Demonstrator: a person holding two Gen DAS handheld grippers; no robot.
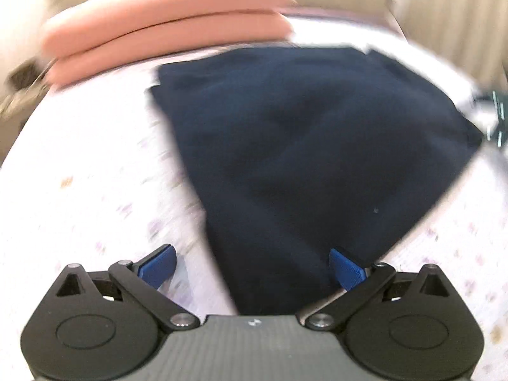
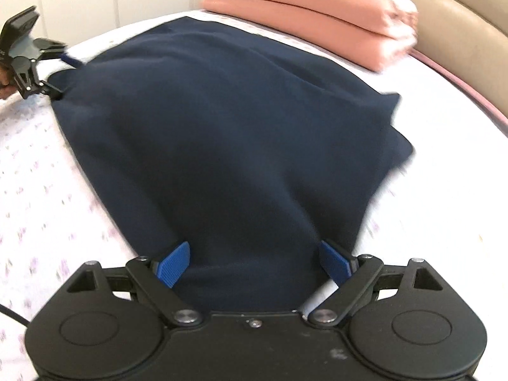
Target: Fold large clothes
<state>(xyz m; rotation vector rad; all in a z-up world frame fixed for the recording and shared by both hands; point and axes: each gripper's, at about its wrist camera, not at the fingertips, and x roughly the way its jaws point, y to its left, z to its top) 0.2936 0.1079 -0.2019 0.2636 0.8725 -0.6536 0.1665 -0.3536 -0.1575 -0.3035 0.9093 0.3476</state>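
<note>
Both grippers are hovering wide over the navy garment (image 2: 222,133).
Left gripper (image 1: 252,268) and right gripper (image 2: 254,263) fingers are gaping, gripping nothing; pink blankets (image 2: 311,12) are sitting at the bed's (image 2: 47,190) far edge.

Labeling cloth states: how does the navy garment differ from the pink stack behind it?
The navy garment is dark, spread out and rumpled; the pink stack is pale salmon, neatly folded in two thick layers. The garment lies between the open fingers of the left gripper and the right gripper; the stack sits beyond, away from both. Both rest on the floral bedsheet.
</note>
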